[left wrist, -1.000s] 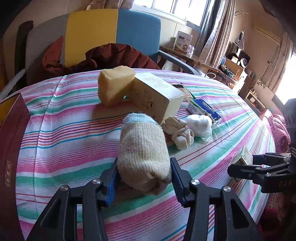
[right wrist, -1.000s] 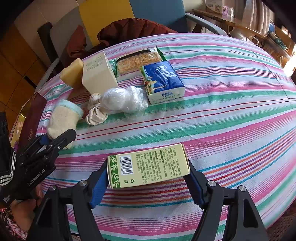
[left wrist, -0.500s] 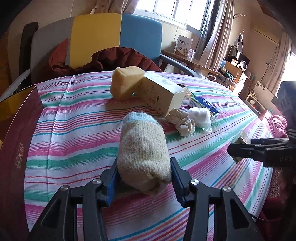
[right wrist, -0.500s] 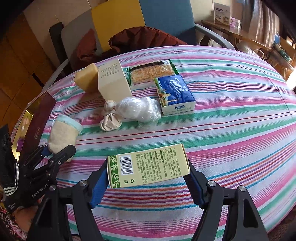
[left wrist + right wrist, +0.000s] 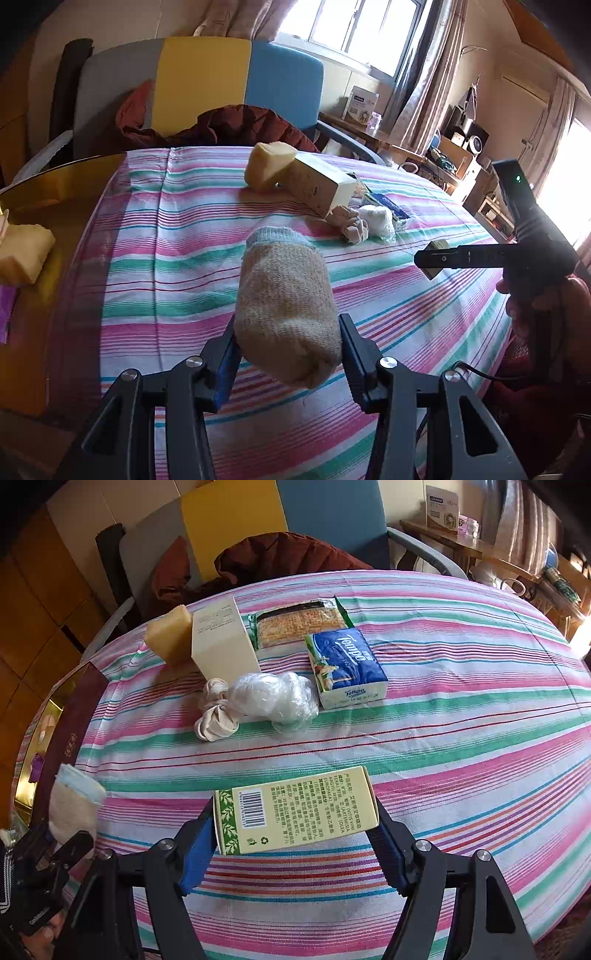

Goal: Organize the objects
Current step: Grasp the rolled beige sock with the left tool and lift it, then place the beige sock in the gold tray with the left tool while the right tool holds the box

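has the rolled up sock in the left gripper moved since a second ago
Yes. In the right wrist view the rolled sock in the left gripper has shifted left, away from the white bag, toward the gold box.

The surface (image 5: 461, 672) was covered by a cloth striped in pink, green and white. Beyond its far edge stood a chair (image 5: 207, 81) with grey, yellow and blue back panels; a dark red garment (image 5: 236, 125) lay on its seat. Behind the chair, the wall (image 5: 122, 22) was pale beige. A window (image 5: 351, 29) at the far right corner admitted strong daylight, and curtains (image 5: 424, 85) hung beside it. A wooden side table (image 5: 373, 131) under the window carried a white box (image 5: 364, 105). Brown wooden panels (image 5: 40, 602) lined the left side of the room. A second bright opening (image 5: 565, 184) lit the right edge.
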The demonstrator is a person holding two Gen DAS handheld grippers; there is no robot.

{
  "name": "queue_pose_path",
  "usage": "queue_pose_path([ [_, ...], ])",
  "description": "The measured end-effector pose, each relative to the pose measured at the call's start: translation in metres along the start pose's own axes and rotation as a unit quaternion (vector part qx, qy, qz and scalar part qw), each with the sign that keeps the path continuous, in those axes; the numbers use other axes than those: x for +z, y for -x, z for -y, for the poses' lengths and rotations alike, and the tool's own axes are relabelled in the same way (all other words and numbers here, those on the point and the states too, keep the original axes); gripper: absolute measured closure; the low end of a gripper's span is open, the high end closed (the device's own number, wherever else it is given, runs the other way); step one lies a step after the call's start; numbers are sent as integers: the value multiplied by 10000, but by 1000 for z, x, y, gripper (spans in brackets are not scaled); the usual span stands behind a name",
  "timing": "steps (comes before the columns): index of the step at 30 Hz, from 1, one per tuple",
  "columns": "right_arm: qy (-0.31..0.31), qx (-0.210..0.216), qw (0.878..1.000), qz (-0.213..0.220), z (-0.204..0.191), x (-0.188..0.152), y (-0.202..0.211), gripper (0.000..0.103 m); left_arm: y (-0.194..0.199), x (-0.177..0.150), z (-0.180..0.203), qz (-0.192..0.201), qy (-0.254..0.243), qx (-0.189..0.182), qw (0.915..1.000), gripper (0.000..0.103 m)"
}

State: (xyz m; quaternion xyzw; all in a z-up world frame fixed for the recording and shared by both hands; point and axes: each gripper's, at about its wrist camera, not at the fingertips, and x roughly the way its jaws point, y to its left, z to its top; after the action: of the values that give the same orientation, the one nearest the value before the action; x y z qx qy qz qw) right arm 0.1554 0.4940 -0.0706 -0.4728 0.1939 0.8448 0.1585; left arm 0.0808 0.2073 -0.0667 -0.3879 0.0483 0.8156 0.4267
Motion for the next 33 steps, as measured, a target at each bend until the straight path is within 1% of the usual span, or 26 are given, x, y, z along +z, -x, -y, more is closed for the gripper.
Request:
queue_pose_path([
  [5,-89,-23,10000,-2,4,0,0,28,36,6,-26,348,328,166,9987,53],
  [9,-30,-29,10000,3,1,0,0,28,64,12,-57,630,676,482,9946,53],
  [11,26,-53,10000,28,-1,0,0,28,74,12,-75,704,874,654,9915,53],
  [14,83,-60,9999,67,-4,-1,1,28,88,10,-105,823,1257,939,9842,53],
  [17,135,-49,9998,117,-7,0,2,28,98,5,-137,887,1689,1266,9734,53],
  [22,266,-39,9995,162,-14,-1,3,28,106,0,-181,871,2282,1658,9554,53],
  [25,320,-1,9993,185,-16,-1,3,28,111,-5,-203,836,2538,1845,9458,53],
  [28,375,17,9991,194,-19,-1,3,28,112,-9,-217,779,2748,1971,9379,53],
  [33,407,40,9990,187,-20,-2,2,28,109,-15,-224,602,2955,2213,9274,52],
])
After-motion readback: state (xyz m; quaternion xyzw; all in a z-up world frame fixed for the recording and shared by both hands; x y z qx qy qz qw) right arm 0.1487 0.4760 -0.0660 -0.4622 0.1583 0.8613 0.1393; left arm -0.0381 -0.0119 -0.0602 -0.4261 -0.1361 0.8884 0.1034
